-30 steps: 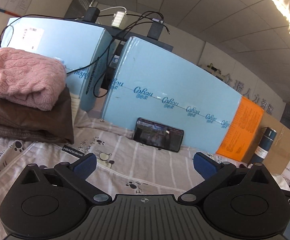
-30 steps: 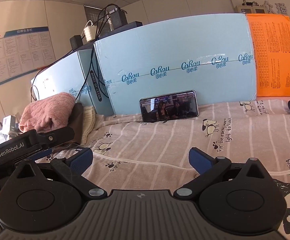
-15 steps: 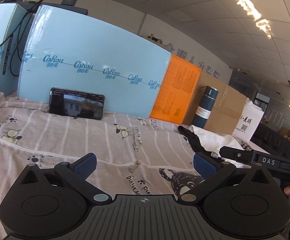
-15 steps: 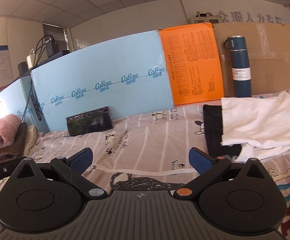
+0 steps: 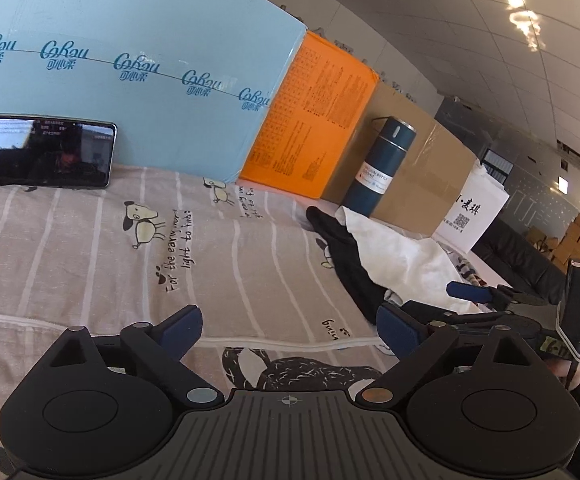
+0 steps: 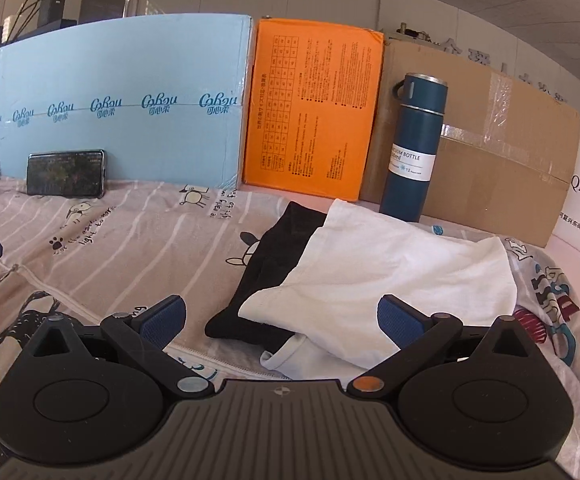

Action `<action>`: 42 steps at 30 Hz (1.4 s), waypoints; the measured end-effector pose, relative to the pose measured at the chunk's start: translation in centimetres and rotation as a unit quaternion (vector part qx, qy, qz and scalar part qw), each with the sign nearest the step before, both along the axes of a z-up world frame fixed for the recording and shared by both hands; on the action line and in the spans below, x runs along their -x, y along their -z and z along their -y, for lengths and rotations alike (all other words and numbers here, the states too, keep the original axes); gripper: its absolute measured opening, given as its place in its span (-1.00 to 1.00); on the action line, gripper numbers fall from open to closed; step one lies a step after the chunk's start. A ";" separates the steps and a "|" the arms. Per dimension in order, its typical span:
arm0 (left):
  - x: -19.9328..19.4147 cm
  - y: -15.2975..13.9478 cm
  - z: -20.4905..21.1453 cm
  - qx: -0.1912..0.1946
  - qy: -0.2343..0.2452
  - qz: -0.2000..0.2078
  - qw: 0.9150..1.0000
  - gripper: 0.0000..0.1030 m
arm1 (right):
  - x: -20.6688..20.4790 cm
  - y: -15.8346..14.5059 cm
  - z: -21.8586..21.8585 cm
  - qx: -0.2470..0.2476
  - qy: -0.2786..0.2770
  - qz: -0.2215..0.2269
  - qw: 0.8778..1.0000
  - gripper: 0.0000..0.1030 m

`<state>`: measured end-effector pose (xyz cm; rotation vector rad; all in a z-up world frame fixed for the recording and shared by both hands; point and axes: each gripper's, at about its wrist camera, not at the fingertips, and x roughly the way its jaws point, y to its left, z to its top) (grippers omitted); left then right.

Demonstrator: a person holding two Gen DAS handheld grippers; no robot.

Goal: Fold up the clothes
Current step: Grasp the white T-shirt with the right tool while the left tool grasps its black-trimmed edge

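Two grippers: left gripper (image 5: 290,328) and right gripper (image 6: 281,314) gape wide, empty.
Right view only: white shirt (image 6: 390,276) overlapping black garment (image 6: 265,256), near.
Left view only: right gripper side-on, far right.

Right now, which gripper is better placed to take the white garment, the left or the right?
The right gripper. It is open and points straight at the white garment, which lies just ahead. The left gripper, also open, faces bare bedsheet, with the garment off to its right.

Left gripper (image 5: 290,326) hovers with its jaws wide apart over the striped sheet (image 5: 89,240). Ahead to the right, a white garment (image 5: 402,256) lies on a black one (image 5: 346,256), the right gripper (image 5: 456,300) just beside them. A phone (image 5: 47,151) leans against the blue board (image 5: 129,40).
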<state>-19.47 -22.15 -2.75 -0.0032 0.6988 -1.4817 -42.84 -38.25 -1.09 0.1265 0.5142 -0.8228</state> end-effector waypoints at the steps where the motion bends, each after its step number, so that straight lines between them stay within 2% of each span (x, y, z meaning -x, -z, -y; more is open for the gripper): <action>1: 0.1 0.1 0.4 -0.003 -0.001 -0.002 1.000 0.81 | -0.6 0.3 0.7 -0.012 0.001 -0.006 1.000 1.00; 4: 0.3 0.3 1.2 -0.010 0.000 -0.003 1.000 0.81 | -1.6 1.5 3.2 -0.057 0.020 -0.006 0.998 1.00; 7: 0.5 0.5 2.2 -0.014 0.002 -0.004 1.000 0.81 | -0.7 2.8 5.0 -0.095 0.051 0.019 0.994 0.87; 10: 0.9 0.8 3.5 -0.015 0.004 -0.012 1.000 0.81 | 0.5 2.7 5.1 -0.090 0.068 0.048 0.992 0.31; 11: 1.0 0.8 3.9 -0.015 0.008 -0.014 1.000 0.81 | 1.1 2.5 5.2 -0.096 0.071 0.064 0.991 -0.08; 12: 1.2 0.9 4.2 -0.014 0.011 -0.014 1.000 0.81 | 1.6 2.3 5.4 -0.102 0.074 0.081 0.989 -0.33; 15: 1.9 0.9 5.4 -0.012 0.019 -0.014 1.000 0.81 | 3.1 1.8 5.9 -0.119 0.082 0.129 0.981 -0.73; 20: 3.1 0.7 8.4 -0.006 0.040 -0.026 0.999 0.65 | 5.9 0.9 6.8 -0.150 0.097 0.213 0.961 -0.78; 21: 3.5 0.7 9.3 -0.004 0.046 -0.034 0.998 0.64 | 6.7 0.8 7.0 -0.160 0.101 0.239 0.952 -0.78; 23: 4.3 0.8 11.4 -0.007 0.058 -0.060 0.996 0.49 | 8.1 0.7 7.5 -0.176 0.113 0.281 0.937 -0.80; 26: 5.9 1.3 14.5 -0.014 0.083 -0.092 0.992 0.49 | 9.9 0.6 7.8 -0.182 0.131 0.329 0.917 -0.81; 28: 6.3 1.7 16.4 -0.021 0.081 -0.120 0.989 0.49 | 10.5 0.5 7.8 -0.181 0.126 0.348 0.911 -0.81; 31: 6.1 3.1 19.0 -0.032 0.065 -0.189 0.979 0.48 | 10.6 0.6 7.8 -0.183 0.122 0.350 0.911 -0.81; 33: 6.0 4.3 20.3 -0.035 0.058 -0.222 0.973 0.18 | 10.9 0.7 7.8 -0.188 0.122 0.352 0.909 -0.81; 35: 6.3 5.1 21.0 -0.038 0.054 -0.216 0.974 -0.55 | 11.3 0.6 7.7 -0.185 0.114 0.368 0.904 -0.81; 37: 6.5 5.4 21.1 -0.038 0.052 -0.201 0.977 -0.77 | 11.8 0.5 7.5 -0.179 0.104 0.388 0.898 -0.81; 38: 6.4 5.5 21.1 -0.038 0.057 -0.202 0.977 -0.98 | 12.0 0.4 7.3 -0.174 0.100 0.397 0.896 -0.81; 39: 6.3 5.4 21.0 -0.036 0.063 -0.206 0.976 -1.00 | 12.2 0.4 7.2 -0.170 0.095 0.405 0.893 -0.84; 42: 6.8 4.2 20.0 0.005 0.089 -0.192 0.977 -1.00 | 12.9 0.2 6.7 -0.152 0.072 0.439 0.883 -0.86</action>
